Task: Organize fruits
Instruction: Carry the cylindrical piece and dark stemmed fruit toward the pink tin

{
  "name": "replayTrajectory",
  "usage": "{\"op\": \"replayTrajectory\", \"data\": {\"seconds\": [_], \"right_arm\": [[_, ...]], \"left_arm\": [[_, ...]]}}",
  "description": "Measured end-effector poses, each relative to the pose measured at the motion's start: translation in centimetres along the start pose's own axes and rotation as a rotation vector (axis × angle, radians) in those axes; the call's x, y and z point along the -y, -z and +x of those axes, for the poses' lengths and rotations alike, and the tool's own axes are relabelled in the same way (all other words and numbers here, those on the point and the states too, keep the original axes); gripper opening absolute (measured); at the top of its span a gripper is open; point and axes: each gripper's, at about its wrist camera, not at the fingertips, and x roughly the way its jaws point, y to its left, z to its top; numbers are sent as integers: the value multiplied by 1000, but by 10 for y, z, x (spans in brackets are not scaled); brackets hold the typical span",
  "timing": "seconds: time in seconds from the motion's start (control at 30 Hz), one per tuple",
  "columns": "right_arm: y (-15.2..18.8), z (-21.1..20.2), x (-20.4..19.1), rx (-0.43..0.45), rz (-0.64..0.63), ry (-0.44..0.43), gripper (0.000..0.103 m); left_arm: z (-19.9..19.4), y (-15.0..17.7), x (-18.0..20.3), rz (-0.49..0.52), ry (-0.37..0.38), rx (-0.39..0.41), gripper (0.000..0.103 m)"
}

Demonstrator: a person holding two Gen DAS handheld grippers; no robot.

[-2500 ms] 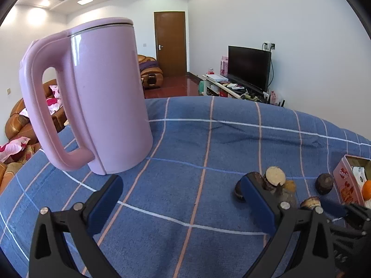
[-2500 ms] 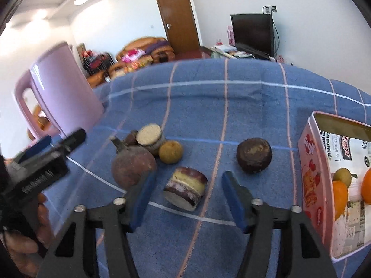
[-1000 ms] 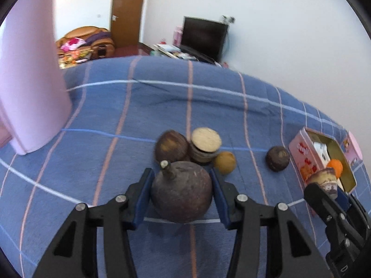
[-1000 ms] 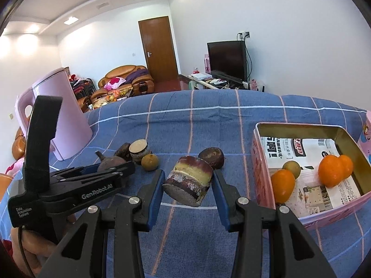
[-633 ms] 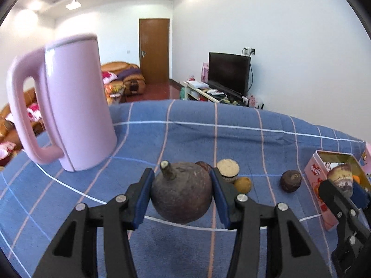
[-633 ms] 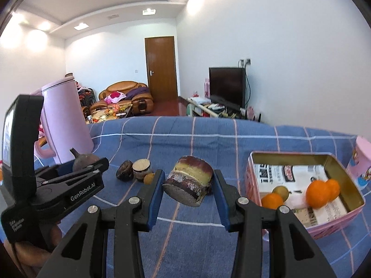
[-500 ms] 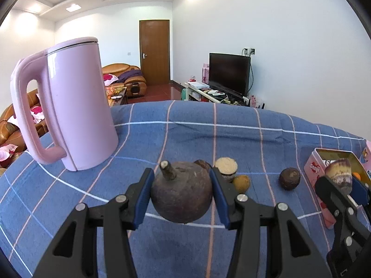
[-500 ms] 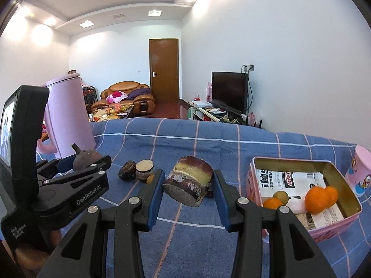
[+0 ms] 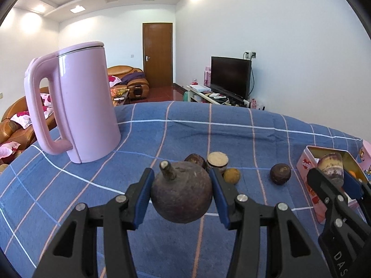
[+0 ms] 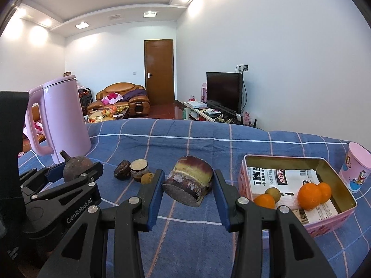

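Observation:
My left gripper is shut on a round dark purple fruit with a stem and holds it above the blue checked cloth. My right gripper is shut on a cut purple and yellow root chunk, also lifted off the cloth. Both show in the other view: the left gripper and the right gripper. A dark fruit, a cut piece and a small tan fruit lie on the cloth. A pink tin at the right holds oranges and a small tan fruit.
A tall pink kettle stands at the left on the cloth. Another dark round fruit lies near the tin. A pink cup stands beyond the tin at the far right. The table's far edge drops to a living room.
Both grippers closed on their fruits and lifted them off the cloth. Over the last half second both rose a little more, fruits held the same.

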Motion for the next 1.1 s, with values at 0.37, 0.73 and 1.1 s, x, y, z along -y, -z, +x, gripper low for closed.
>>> {"op": "replayTrajectory", "data": {"seconds": [0.37, 0.73, 1.1], "right_arm": [[4, -7, 11, -8, -1, 1, 44], [8, -16, 29, -6, -6, 18, 44], [10, -25, 49, 3, -19, 46, 44]], "left_arm": [[-9, 4, 12, 16, -5, 16, 51], [-13, 8, 26, 24, 0, 15, 51], [-16, 11, 44, 33, 13, 10, 51]]}}
